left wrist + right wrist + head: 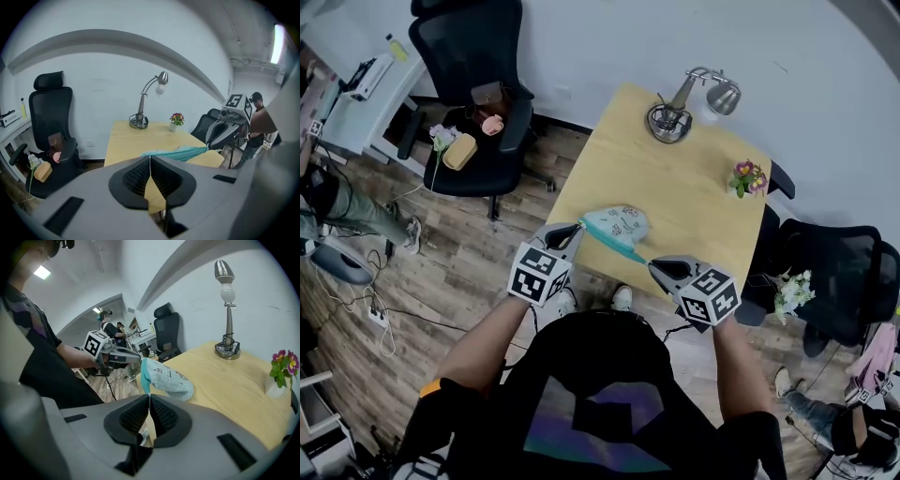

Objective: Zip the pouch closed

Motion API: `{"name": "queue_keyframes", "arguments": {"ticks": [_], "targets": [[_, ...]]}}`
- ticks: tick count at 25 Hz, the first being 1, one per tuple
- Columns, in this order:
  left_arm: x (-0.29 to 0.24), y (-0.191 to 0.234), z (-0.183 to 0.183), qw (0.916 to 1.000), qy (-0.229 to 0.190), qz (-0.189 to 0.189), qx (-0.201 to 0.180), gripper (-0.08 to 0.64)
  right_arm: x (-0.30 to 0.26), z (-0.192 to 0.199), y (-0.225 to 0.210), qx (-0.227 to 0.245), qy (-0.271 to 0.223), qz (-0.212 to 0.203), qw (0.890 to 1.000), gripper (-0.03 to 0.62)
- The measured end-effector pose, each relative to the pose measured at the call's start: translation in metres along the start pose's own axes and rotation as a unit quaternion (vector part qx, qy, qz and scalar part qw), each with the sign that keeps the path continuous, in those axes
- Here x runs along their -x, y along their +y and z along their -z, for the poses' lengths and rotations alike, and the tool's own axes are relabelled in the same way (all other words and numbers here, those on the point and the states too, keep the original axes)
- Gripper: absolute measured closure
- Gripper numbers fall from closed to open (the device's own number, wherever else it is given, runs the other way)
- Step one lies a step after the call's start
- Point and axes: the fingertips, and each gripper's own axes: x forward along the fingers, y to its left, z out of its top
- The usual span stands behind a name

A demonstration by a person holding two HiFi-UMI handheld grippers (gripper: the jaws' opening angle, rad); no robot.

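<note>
Left tool (577,229), right tool (653,266) pinch pouch (619,225).

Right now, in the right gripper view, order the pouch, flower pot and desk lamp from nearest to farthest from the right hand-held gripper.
1. pouch: directly ahead, centre.
2. flower pot: right edge.
3. desk lamp: farthest, upper right.

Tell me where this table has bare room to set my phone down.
Widest bare patch: the middle of the table, between the lamp, the flower pot and the pouch. Also bare: the corner left of the lamp. Crowded: the near edge, where the left claw and right claw grip the pouch.
</note>
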Motion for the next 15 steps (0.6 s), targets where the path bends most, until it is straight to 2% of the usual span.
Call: {"name": "queue_keyframes", "arguments": {"ticks": [4, 8, 12, 15], "targets": [[0.001, -0.006, 0.006, 0.9999, 0.012, 0.009, -0.002, 0.548, -0.005, 0.005, -0.002, -0.001, 0.005, 0.013, 1.000, 0.549], [0.003, -0.008, 0.015, 0.9997, 0.020, 0.015, 0.005, 0.546, -0.006, -0.003, 0.001, 0.015, 0.000, 0.017, 1.000, 0.466], [0.007, -0.011, 0.023, 0.9994, 0.026, 0.021, 0.011, 0.543, -0.004, -0.018, 0.003, 0.028, -0.017, 0.027, 0.999, 0.463], [0.012, -0.006, 0.023, 0.9993, 0.023, 0.017, 0.023, 0.541, 0.000, -0.037, 0.000, 0.025, -0.047, 0.055, 0.997, 0.463]]}}
